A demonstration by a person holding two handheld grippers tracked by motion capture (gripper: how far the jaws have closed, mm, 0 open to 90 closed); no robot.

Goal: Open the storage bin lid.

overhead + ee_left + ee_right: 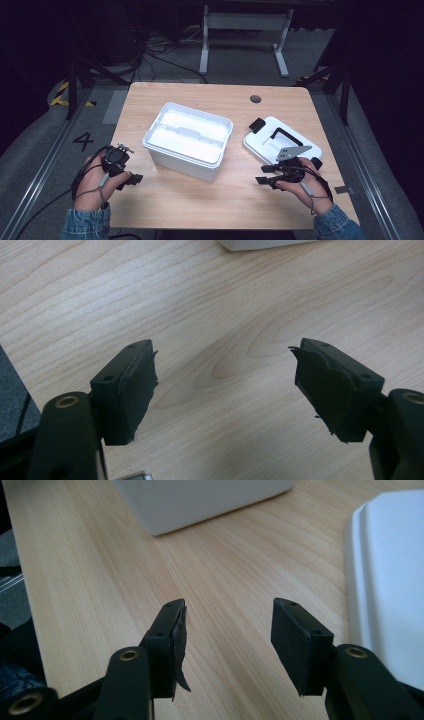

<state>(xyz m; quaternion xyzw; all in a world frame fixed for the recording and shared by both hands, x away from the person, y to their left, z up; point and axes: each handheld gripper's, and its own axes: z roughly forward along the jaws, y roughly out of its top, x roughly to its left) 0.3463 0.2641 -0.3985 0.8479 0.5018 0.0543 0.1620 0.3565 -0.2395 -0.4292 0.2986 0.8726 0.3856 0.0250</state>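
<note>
Judging by how things lie, we take the work to be putting the lid [281, 141] back on the box [187, 140]. Our right gripper [266, 179] hangs just beside the lid's near edge, jaws parted wide and holding nothing; the lid's white rim shows at the right of the right gripper view [387, 580]. Our left gripper [131, 179] rests low over the table [210, 200] near the box's left corner, also spread open and empty. The lid lies flat to the right of the box, apart from it. We expect it to be light, stiff plastic, smooth and somewhat slippery, so the black handle [284, 134] on top looks the surest hold; the thin rim may slide between the pads.
</note>
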